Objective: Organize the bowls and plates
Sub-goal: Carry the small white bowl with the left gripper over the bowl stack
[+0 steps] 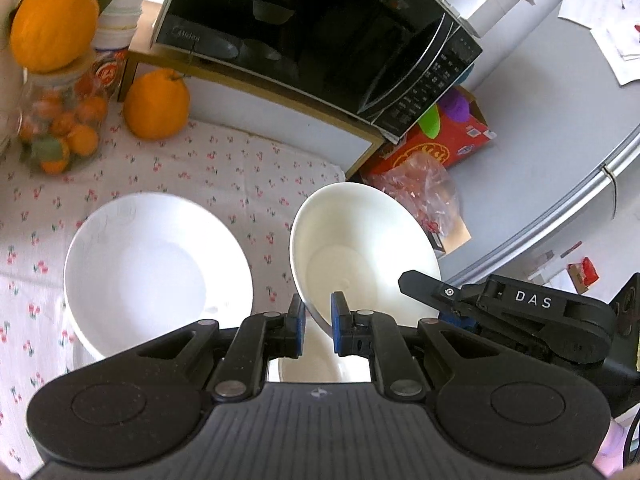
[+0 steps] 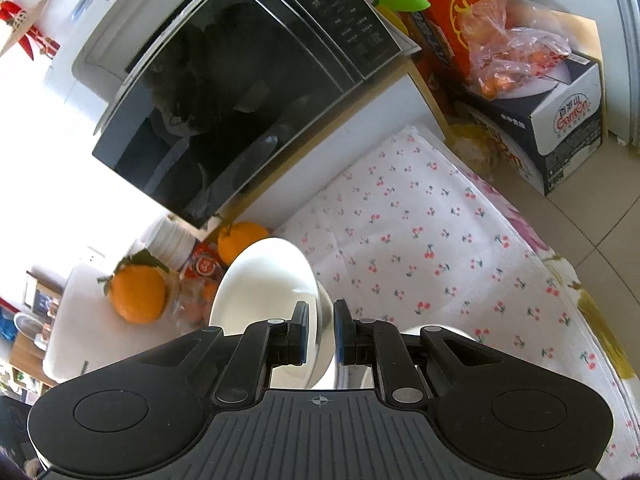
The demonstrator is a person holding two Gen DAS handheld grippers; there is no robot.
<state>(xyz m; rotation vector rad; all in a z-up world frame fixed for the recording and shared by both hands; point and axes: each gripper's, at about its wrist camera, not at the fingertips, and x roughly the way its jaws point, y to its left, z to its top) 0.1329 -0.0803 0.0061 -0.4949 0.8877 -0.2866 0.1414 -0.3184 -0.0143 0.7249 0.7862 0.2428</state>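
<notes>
In the left wrist view my left gripper (image 1: 318, 310) is shut on the rim of a small white bowl (image 1: 364, 248), held tilted above the table. A larger white bowl (image 1: 156, 272) sits on the cherry-print tablecloth (image 1: 224, 168) to its left. My right gripper (image 1: 436, 292) shows at the right, touching the held bowl's far rim. In the right wrist view my right gripper (image 2: 320, 320) is shut on the rim of a white bowl (image 2: 268, 280), which stands tilted on edge. Another white dish (image 2: 452, 330) peeks out behind the right finger.
A black microwave (image 1: 320, 36) stands on a wooden stand at the back. Large oranges (image 1: 156, 104), a jar of small oranges (image 1: 60, 124) and stacked paper cups (image 1: 120, 20) stand at the left. Boxes and a plastic bag (image 2: 512, 52) lie beside the table.
</notes>
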